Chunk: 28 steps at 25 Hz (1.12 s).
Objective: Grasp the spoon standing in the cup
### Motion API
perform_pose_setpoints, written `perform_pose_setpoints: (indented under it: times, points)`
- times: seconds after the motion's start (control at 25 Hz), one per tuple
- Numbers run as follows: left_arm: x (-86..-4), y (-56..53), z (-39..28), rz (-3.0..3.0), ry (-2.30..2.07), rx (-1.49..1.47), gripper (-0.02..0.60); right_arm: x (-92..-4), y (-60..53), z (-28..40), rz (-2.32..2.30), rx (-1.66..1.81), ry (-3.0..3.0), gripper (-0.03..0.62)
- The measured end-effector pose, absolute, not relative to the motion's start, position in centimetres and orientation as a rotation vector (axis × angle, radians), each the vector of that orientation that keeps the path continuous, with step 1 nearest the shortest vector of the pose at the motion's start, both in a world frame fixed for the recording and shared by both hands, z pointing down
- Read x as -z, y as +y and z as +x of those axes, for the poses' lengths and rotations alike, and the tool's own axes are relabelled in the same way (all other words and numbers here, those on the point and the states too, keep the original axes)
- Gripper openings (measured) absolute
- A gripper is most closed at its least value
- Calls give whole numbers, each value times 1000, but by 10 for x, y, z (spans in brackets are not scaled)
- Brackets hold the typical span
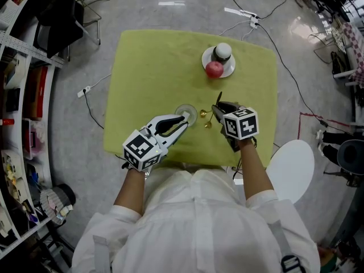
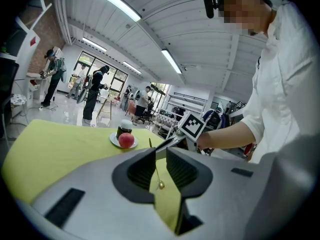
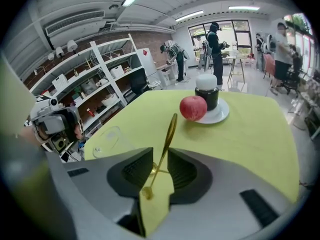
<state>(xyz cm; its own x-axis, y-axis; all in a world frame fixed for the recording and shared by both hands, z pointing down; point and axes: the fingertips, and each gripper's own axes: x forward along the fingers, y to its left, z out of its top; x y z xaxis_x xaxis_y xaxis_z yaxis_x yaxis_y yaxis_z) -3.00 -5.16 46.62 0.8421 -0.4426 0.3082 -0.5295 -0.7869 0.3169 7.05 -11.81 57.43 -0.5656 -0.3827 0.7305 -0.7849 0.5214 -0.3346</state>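
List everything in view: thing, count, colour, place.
table: one, yellow-green cloth, mid-floor
plate: one, white, table's far right
apple: one, red, on the plate
jar: one, dark, white lid, on the plate behind the apple
glass: one, clear, table's near side
spoon: one, gold, tilted, right of the glass, outside it
shelves: one run, white, along the left
left gripper: one, white, jaws apart, tips by the glass
right gripper: one, white, jaws apart around the spoon
person: one, white shirt, near edge
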Motion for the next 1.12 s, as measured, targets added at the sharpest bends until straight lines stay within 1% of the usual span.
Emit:
perform_pose_setpoints:
  times: [0.36,1.12]
  points:
    - [-465,-48,-31,2630,-731,-300,66,-575,-117,84,977,-834,-2113,89]
    - [-464,-48,-22,2653,-713,-315,66,-610,-80,140,1001,-937,-1940,89]
